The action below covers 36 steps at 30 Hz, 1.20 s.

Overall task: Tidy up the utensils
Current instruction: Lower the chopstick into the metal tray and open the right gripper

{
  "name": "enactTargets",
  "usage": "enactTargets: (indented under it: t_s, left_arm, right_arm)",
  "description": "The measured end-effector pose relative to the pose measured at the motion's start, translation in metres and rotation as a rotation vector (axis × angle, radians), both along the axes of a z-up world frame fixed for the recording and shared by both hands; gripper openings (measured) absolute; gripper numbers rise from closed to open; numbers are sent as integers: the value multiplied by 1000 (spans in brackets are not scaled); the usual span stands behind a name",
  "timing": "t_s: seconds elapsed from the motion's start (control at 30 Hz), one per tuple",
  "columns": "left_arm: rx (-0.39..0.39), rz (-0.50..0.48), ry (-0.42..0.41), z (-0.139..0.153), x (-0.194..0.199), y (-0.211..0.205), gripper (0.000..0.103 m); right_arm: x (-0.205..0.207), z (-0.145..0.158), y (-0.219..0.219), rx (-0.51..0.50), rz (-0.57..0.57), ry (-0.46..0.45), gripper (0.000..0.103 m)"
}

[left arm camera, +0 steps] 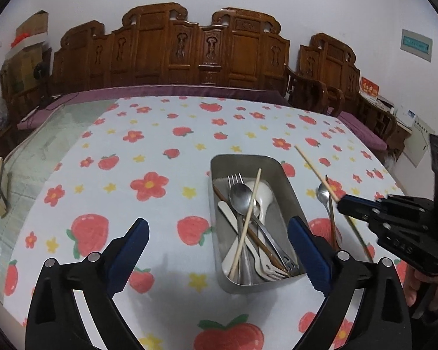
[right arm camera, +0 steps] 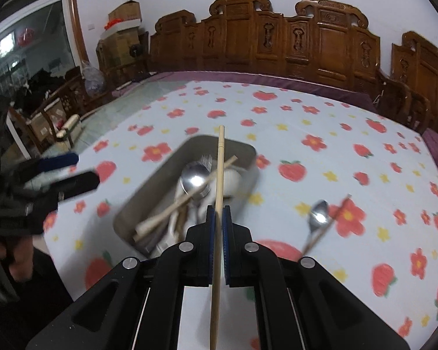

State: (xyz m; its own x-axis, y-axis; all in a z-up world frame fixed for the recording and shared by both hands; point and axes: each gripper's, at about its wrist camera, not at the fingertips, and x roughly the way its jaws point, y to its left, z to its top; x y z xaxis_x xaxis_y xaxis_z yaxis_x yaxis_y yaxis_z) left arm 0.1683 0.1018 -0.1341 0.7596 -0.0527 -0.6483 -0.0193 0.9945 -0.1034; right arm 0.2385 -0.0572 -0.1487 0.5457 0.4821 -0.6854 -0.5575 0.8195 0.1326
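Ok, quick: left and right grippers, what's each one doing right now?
Left gripper: jaws wide open, holding nothing.
Right gripper: jaws closed on a light chopstick.

My right gripper [right arm camera: 218, 213] is matt black plastic with ribbed blue pads [right arm camera: 225, 233], and it pinches a pale, smooth wooden chopstick [right arm camera: 219, 180]. My left gripper [left arm camera: 219, 227] is the same matt black plastic, its blue pads [left arm camera: 306, 248] toothed along the edge, with bright metal pins at the joints. The tray [left arm camera: 216, 218] is dull brushed metal. In it lie glossy steel spoons and forks, a dark wooden chopstick and a smooth white spoon. The tablecloth [left arm camera: 160, 145] looks like soft matt cloth, printed. Behind it stands carved, polished brown wood [left arm camera: 172, 49]
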Motion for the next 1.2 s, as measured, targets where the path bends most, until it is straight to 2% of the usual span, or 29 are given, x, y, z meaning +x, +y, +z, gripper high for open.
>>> enactTargets:
  t_s: [0.3, 0.7, 0.87, 1.2]
  left_arm:
    - [-14, 15, -28, 9, -5, 17, 92]
    - [-32, 38, -25, 8, -4, 28, 92]
    - [-27, 28, -21, 7, -3, 24, 92]
    - [-22, -4, -27, 7, -1, -1, 92]
  right_arm:
    - [34, -3, 39, 57, -8, 56, 6]
    - [52, -26, 66, 59, -25, 116, 8]
    - [49, -27, 59, 61, -7, 109, 8]
    - [28, -2, 7, 9, -33, 2, 8]
